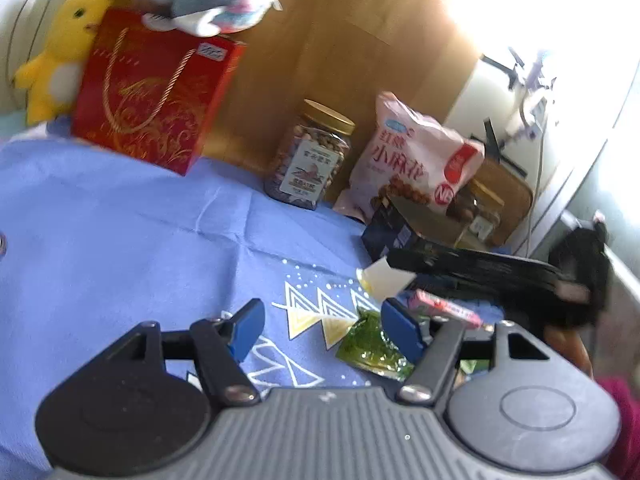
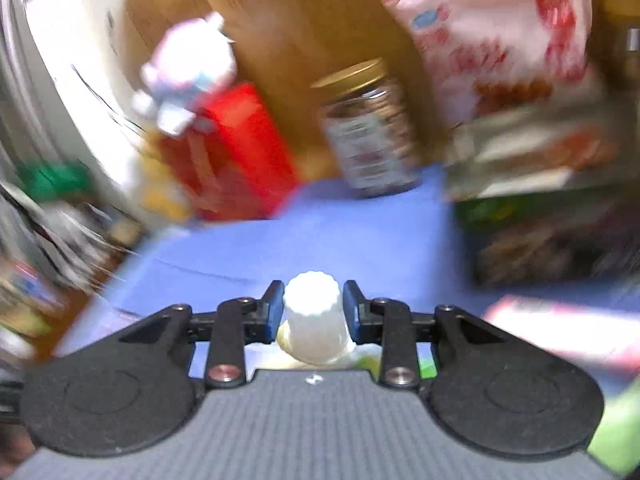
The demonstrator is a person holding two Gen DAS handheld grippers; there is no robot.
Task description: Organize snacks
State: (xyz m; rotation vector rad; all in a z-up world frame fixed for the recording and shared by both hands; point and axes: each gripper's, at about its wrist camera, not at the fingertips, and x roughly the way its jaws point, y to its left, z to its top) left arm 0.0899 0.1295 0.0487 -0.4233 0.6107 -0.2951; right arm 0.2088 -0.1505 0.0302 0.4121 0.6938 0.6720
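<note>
A white ridged snack cup (image 2: 314, 316) sits upright between the right claw (image 2: 313, 306) pads. A green packet (image 1: 370, 346) lies flat beside the left claw's (image 1: 322, 330) right finger, a pink bar (image 1: 444, 309) just beyond.

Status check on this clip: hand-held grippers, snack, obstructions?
Left hand-held gripper open, empty. Right hand-held gripper shut on white ridged cup. Green packet loose on blue cloth. Nothing blocking.

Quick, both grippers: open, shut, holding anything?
Left gripper: open, holding nothing, above the blue cloth.
Right gripper: shut on a white ridged cup.
</note>
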